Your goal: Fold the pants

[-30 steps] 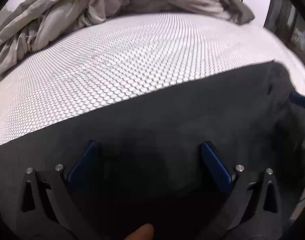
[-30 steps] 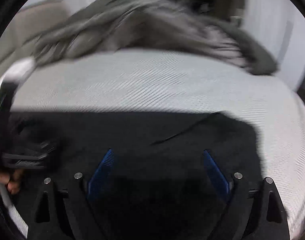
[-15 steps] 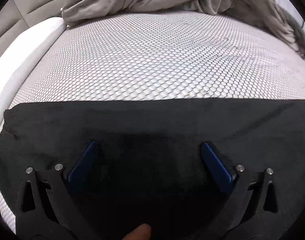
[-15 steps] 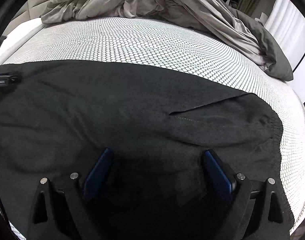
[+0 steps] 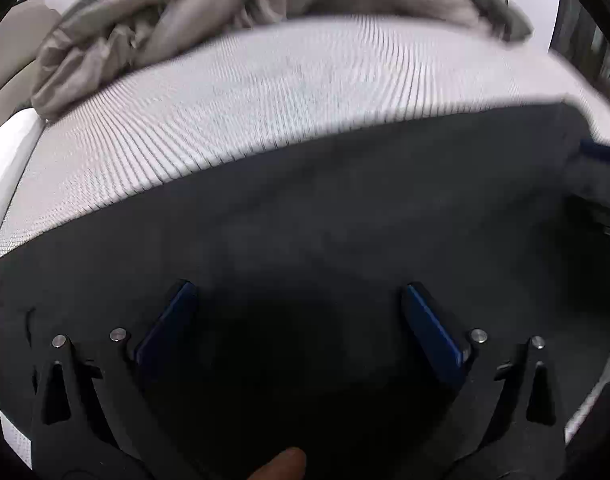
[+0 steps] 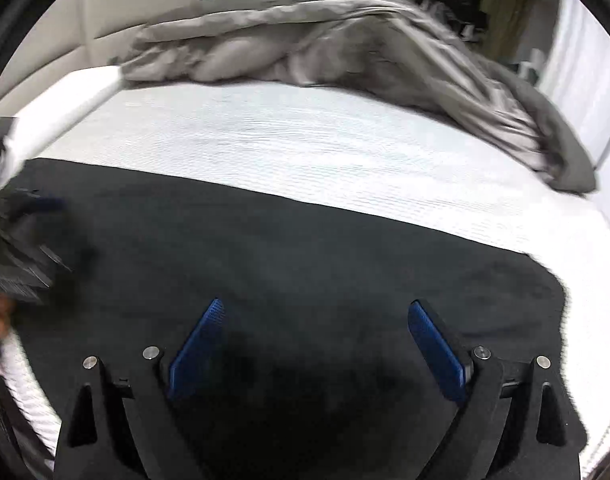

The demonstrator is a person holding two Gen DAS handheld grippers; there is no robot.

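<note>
Your black pants point(image 6: 305, 248) lie flat on the bed point(image 6: 305, 144), long axis running left to right beneath both tongs. Left tongs point(image 5: 297, 300) and right tongs point(image 6: 317, 316) both stand apart, empty; each sits over its own end, equally near.

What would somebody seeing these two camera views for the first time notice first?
The black pants spread flat across the near part of the white textured mattress dominate both views. Behind them a rumpled grey duvet is heaped along the far side of the bed. The left gripper and right gripper hang over the dark cloth, blue-padded jaws wide apart and holding nothing.
</note>
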